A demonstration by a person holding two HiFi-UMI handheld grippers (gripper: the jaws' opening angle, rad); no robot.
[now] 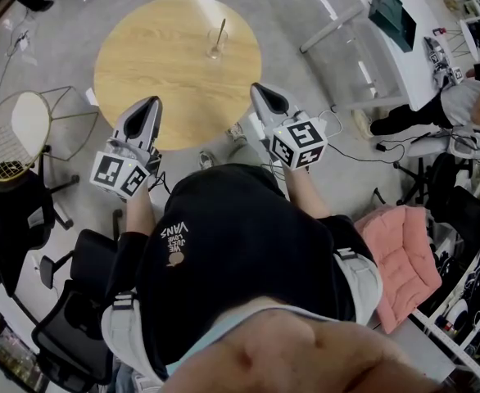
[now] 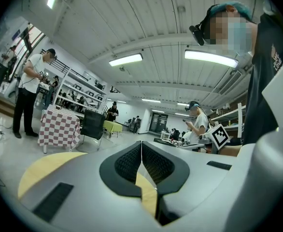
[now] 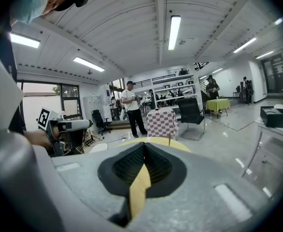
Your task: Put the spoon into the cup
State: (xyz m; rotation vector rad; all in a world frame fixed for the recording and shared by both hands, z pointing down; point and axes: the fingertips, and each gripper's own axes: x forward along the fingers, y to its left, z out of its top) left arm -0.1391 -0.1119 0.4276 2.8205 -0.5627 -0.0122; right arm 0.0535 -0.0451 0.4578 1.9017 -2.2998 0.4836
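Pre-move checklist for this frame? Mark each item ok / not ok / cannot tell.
1. Left gripper empty: ok, its jaws are shut with nothing between them.
2. Right gripper empty: ok, its jaws are shut with nothing between them.
3. Jaws open for a grasp: not ok, both are closed.
4. Spoon in the cup: ok, its handle appears to stick up out of the cup.
5. Cup upright on the table: ok.
6. Grippers apart from the cup: ok, both are at the table's near edge and the cup is on the far side.
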